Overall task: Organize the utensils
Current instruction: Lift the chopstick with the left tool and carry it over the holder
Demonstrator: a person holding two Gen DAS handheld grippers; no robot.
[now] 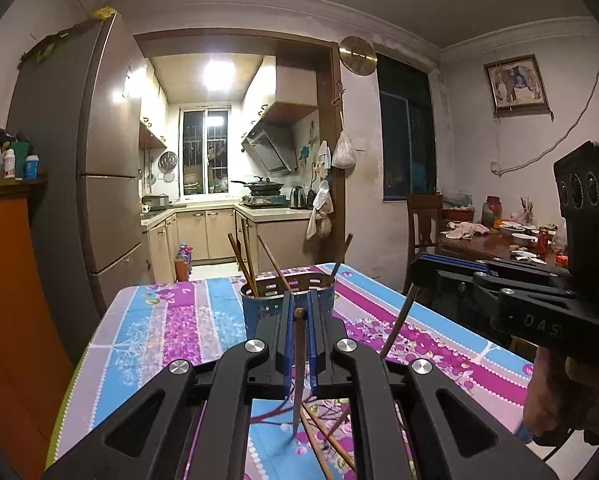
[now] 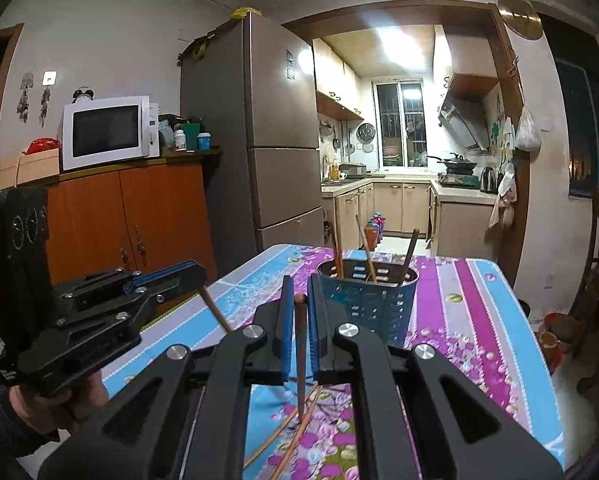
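A blue perforated utensil holder (image 1: 287,300) (image 2: 369,304) stands on the flowered tablecloth and has several brown chopsticks standing in it. My left gripper (image 1: 299,312) is shut on a dark brown chopstick (image 1: 298,372), held upright just in front of the holder, tip near the cloth. My right gripper (image 2: 298,300) is shut on another dark chopstick (image 2: 300,360), upright, left of the holder. Each gripper shows in the other view, with its chopstick hanging down (image 1: 399,320) (image 2: 215,312). Loose chopsticks (image 1: 323,440) (image 2: 291,436) lie on the cloth below the grippers.
The table (image 1: 171,320) has its far edge toward the kitchen. An orange cabinet (image 2: 139,220) with a microwave and a fridge (image 2: 275,140) stand to the left. A dining table (image 1: 499,240) with bowls and jars and a chair stand at the right.
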